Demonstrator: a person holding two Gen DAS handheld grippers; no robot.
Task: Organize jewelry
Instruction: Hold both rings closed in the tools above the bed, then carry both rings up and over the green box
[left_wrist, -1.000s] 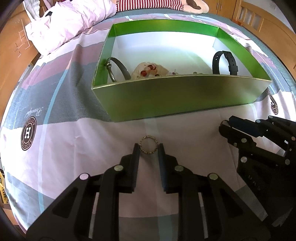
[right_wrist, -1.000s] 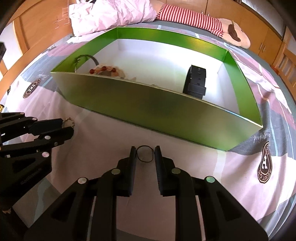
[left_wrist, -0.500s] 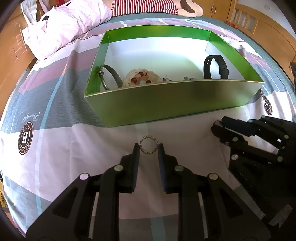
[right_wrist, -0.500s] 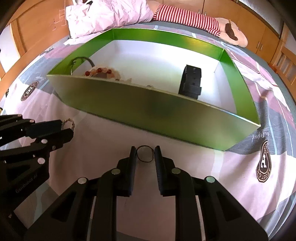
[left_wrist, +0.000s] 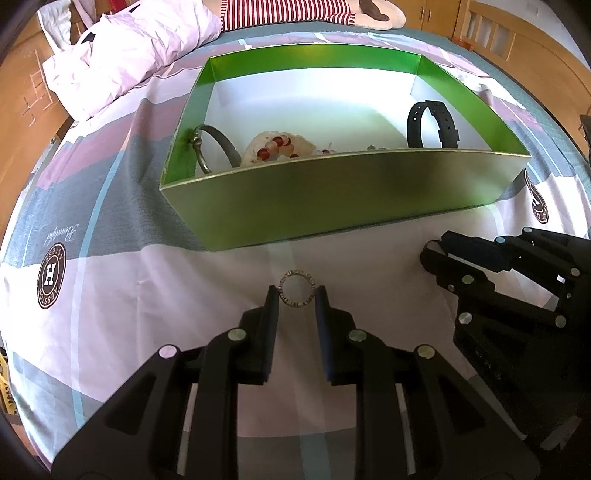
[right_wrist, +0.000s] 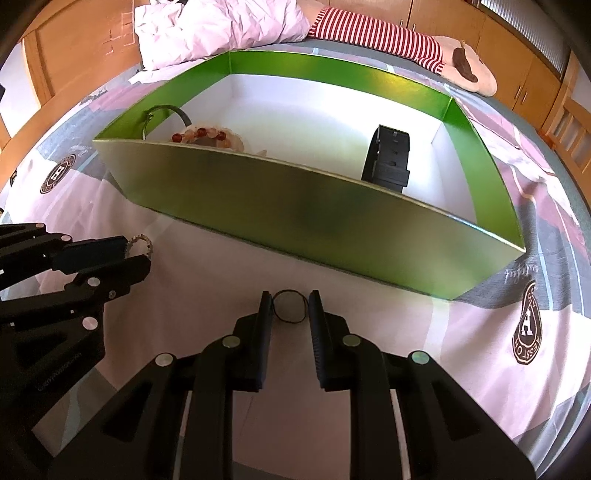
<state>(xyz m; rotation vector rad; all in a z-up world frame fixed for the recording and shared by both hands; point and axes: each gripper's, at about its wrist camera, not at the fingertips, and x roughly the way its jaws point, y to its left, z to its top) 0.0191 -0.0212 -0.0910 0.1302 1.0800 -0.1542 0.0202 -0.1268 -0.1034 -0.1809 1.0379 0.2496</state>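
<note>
Left wrist view: the left gripper (left_wrist: 296, 295) is pinching a light, stiff studded ring (left_wrist: 297, 289) by its sides, above the bed, short of the green box (left_wrist: 332, 192). Right wrist view: the right gripper (right_wrist: 290, 302) is clasping a thin, floppy black band (right_wrist: 290, 306) edgewise.

Bed covered with a patchwork sheet (left_wrist: 110, 280) in pink, grey and white blocks, round dark logo prints (left_wrist: 51, 275) on it. Crumpled pale pink duvet (left_wrist: 122, 55) at the far end, red-and-white striped plush cushion (right_wrist: 373, 33) beside it. Wooden wardrobe doors (right_wrist: 524, 70) with small handles behind the bed, slatted wooden frame (left_wrist: 495, 37) at right. Wood panelling (right_wrist: 74, 48) at left. Bright daylight.
</note>
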